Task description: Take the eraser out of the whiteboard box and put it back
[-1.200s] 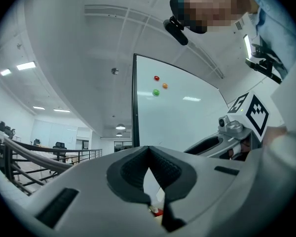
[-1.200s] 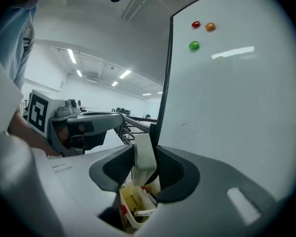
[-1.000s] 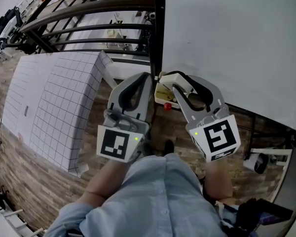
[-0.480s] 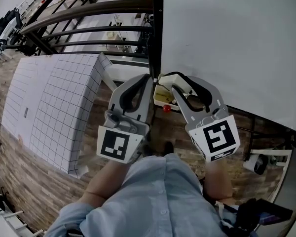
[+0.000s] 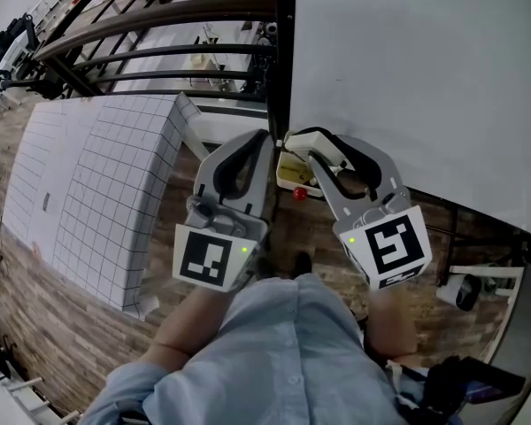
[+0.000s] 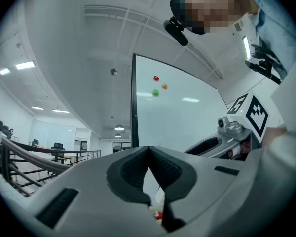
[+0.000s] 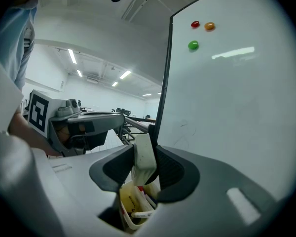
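Observation:
My right gripper (image 7: 144, 151) is shut on the white eraser (image 7: 144, 158), which stands upright between the pads just above the yellowish whiteboard box (image 7: 130, 209) with markers in it. From the head view the right gripper (image 5: 323, 145) holds the eraser (image 5: 330, 152) beside the box (image 5: 289, 173), close to the whiteboard (image 5: 407, 69). My left gripper (image 5: 267, 140) sits next to it on the left. Its tips (image 6: 148, 149) meet with nothing between them, and it points slightly upward at the board's black edge.
Red, orange and green magnets (image 7: 195, 24) stick high on the whiteboard (image 7: 227, 98). A white gridded panel (image 5: 97, 193) lies on the wooden floor at left. A dark railing (image 5: 159, 16) runs behind it. The board's black post (image 5: 283, 51) rises between the grippers.

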{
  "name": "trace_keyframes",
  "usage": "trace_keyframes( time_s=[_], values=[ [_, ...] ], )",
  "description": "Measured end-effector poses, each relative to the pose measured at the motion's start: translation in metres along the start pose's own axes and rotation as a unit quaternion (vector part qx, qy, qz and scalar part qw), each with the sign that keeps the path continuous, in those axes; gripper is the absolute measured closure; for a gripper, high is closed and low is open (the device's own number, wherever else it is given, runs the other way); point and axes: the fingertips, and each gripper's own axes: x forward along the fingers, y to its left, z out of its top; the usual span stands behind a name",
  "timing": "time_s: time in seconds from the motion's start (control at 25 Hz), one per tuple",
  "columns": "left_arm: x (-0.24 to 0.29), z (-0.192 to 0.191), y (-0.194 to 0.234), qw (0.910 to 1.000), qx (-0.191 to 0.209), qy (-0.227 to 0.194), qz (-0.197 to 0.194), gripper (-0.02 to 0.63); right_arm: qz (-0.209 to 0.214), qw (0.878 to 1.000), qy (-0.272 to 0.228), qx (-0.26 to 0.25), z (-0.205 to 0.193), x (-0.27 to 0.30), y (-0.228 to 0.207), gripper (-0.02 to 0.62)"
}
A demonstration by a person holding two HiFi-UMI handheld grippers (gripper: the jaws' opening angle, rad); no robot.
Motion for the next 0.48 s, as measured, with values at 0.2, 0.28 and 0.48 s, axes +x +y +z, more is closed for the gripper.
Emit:
trace_keyframes(
  time_s=[0.2, 0.28, 0.48],
  values=[
    [0.0, -0.001, 0.001, 1.0, 0.001, 0.003, -0.001, 0.607, 0.003, 1.0, 0.006, 0.002, -0.004, 0.001, 0.002, 0.459],
    [0.0, -0.001, 0.002, 1.0, 0.001, 0.003, -0.001, 0.607, 0.003, 1.0, 0.011, 0.003, -0.007, 0.002, 0.003, 0.459],
    [-0.002, -0.004, 0.003, 0.9999, -0.005, 0.009, 0.001, 0.607, 0.014, 0.999, 0.028, 0.006, -0.018, 0.006, 0.007, 0.459]
  ],
)
